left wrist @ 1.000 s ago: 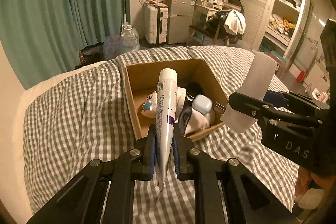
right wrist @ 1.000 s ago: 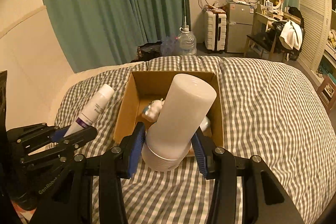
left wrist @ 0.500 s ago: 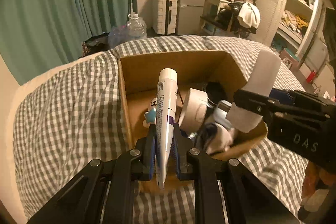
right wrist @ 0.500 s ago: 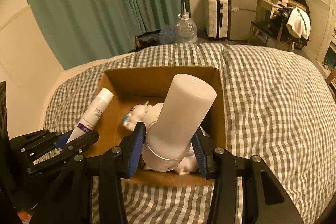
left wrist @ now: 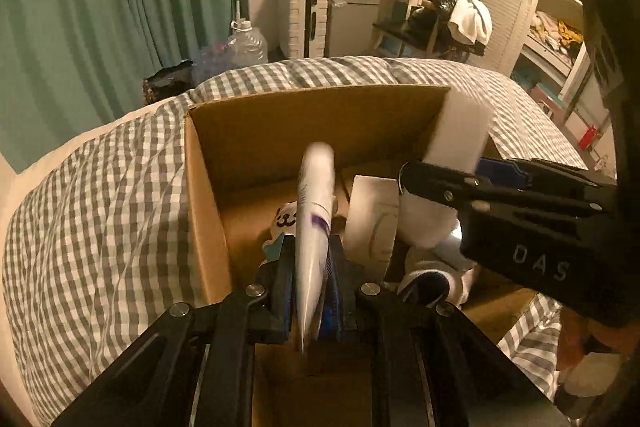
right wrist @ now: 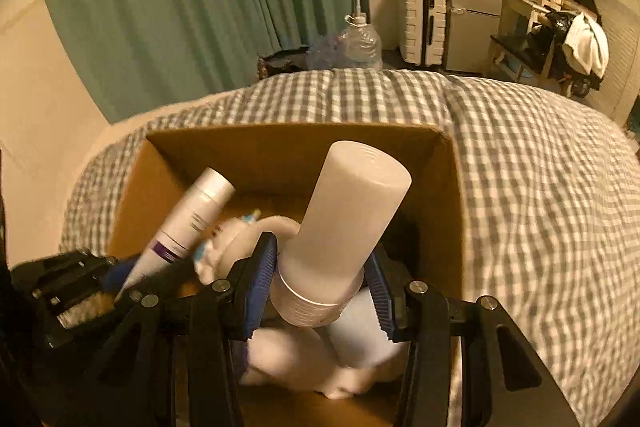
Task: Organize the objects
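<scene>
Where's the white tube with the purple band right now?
The white tube is clamped in the left gripper, held over the cardboard box, left of the white bottle in the right gripper.

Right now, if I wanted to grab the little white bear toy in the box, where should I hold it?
Probably by its round head, coming straight down from above. The bear toy sits low in the cardboard box, close to the box's left wall, with the left gripper and its tube right beside it, so the top looks like the only open side.
</scene>
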